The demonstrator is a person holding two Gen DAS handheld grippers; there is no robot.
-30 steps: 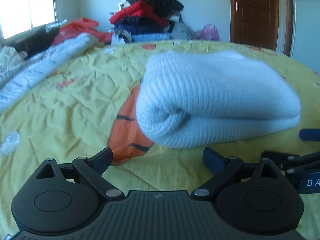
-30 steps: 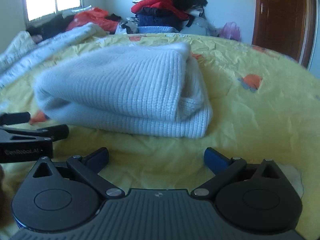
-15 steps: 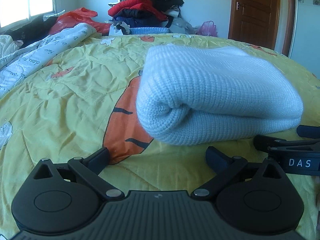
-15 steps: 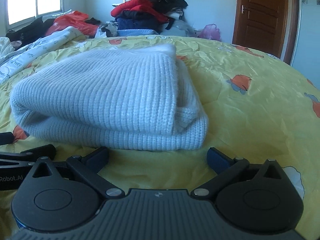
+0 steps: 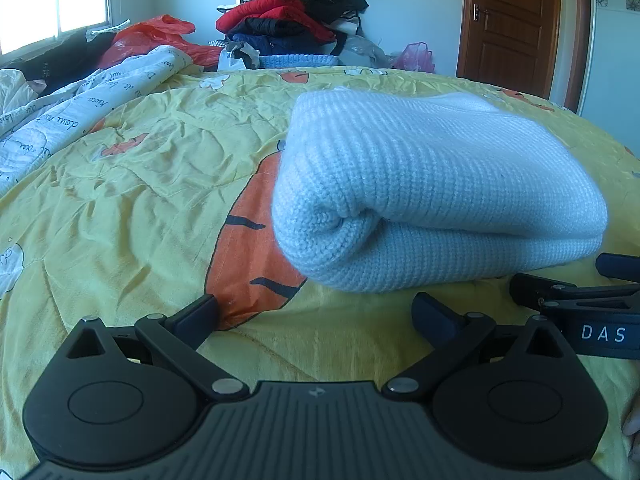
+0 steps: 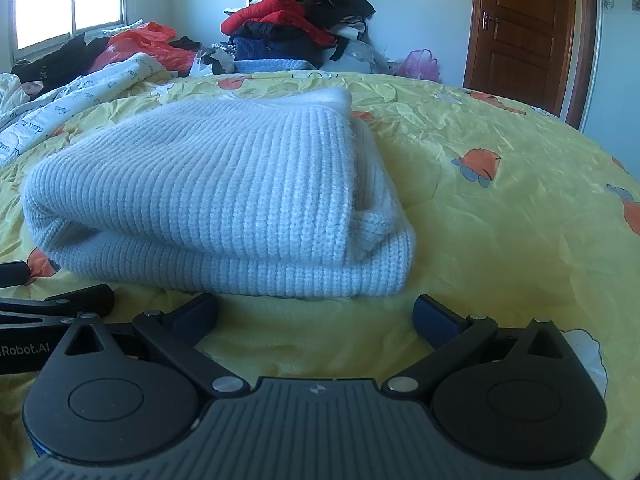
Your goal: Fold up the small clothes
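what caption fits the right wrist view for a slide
Open right gripper facing a folded pale-blue knit sweater on a yellow bedspread.

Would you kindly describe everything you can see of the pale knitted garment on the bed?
The knitted garment is pale blue-white, ribbed and fuzzy, apparently wool. It lies folded in thick layers, a rounded fold facing the left wrist camera, stacked edges showing in the right view. It rests on the yellow bedspread; neither open gripper touches it.
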